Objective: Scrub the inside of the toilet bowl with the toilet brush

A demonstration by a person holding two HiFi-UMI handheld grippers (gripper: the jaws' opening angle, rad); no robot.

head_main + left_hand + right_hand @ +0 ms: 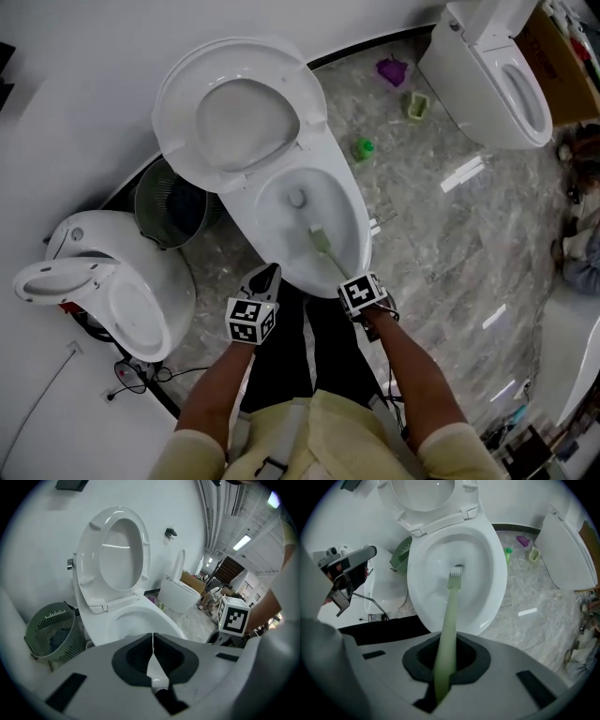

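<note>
**Brush head down in the bowl, spare gripper parked aside**

The right hand-held gripper (443, 670) pinches the pale green handle of the toilet brush (451, 606) near its upper end. This leaves the full length of the shaft free to reach ahead of the jaws and down into the toilet bowl (497, 573). The brush head sits low near the drain, well ahead of the gripper. Whether the bristles are pressing on the porcelain is hard to tell from here. The seat and lid (234, 112) stand raised beyond the bowl, so nothing blocks the opening.

The left hand-held gripper (153, 653) has its jaws pressed together on nothing. It hangs just left of the right one, over the bowl's near rim, probably kept there to stay out of the brush's sweep.

Both forearms reach forward from the person's body, side by side. The right one angles slightly inward, so the handle slopes down and away from its gripper. A green waste basket (51, 630) stands off to the left gripper's left, beside the bowl.
</note>
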